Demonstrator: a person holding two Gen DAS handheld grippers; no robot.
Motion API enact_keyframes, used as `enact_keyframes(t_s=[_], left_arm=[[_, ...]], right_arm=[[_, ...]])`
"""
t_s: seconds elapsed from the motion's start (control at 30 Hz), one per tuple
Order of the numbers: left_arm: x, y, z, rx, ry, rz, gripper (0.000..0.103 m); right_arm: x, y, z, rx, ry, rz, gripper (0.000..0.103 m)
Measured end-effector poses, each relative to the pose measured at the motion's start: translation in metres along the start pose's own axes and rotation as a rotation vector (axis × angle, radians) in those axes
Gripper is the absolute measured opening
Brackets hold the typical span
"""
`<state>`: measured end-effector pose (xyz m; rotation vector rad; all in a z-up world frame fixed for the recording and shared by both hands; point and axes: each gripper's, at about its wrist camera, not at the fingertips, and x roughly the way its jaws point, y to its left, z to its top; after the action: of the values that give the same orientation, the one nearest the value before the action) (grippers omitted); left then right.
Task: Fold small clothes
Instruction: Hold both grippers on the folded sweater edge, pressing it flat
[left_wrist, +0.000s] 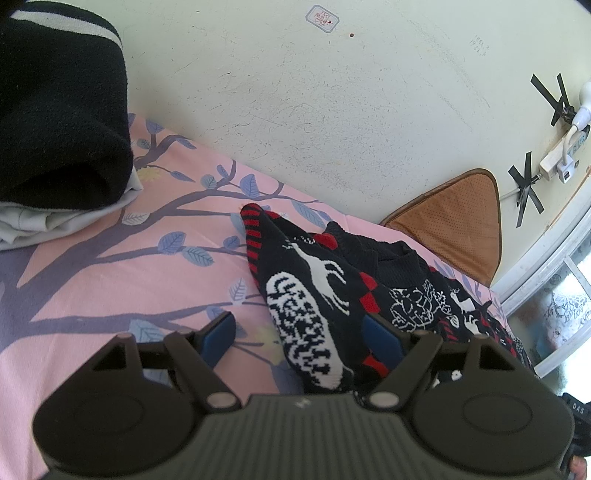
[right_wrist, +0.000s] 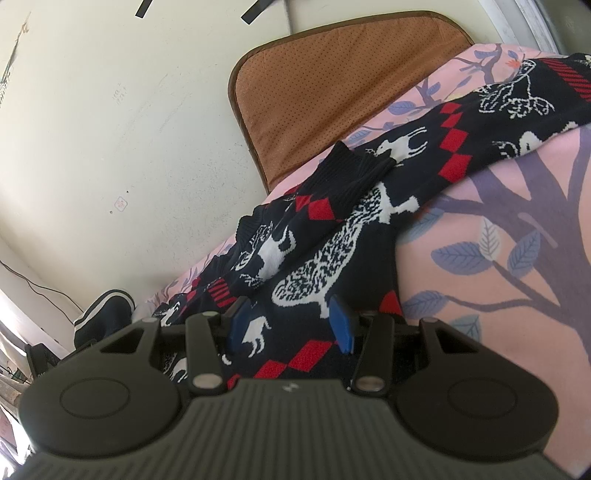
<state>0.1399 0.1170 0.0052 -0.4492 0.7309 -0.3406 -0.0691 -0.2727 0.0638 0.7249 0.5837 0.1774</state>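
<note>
On the bed (left_wrist: 92, 295) the sweater (left_wrist: 317, 295) lies rumpled; left tongs (left_wrist: 299, 332) and right tongs (right_wrist: 291, 321) are spread wide, nothing gripped; edges should be pinched cleanly, then drawn flat before any fold is made.

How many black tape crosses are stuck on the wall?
2. One tape cross sits high by the white plug, the other cross lower, beside the power strip. More may be hidden.

Knitted wool sweater (left_wrist: 332, 295) on smooth printed cotton bedsheet (left_wrist: 110, 295).
</note>
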Motion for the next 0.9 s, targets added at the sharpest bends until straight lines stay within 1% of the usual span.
enact_keyframes(t_s=[0.9], left_arm=[[-0.0002, 0.0009, -0.0002, -0.003, 0.0, -0.005, 0.078]], right_arm=[[0.0, -0.0031, 0.0011, 0.035, -0.002, 0.012, 0.05]])
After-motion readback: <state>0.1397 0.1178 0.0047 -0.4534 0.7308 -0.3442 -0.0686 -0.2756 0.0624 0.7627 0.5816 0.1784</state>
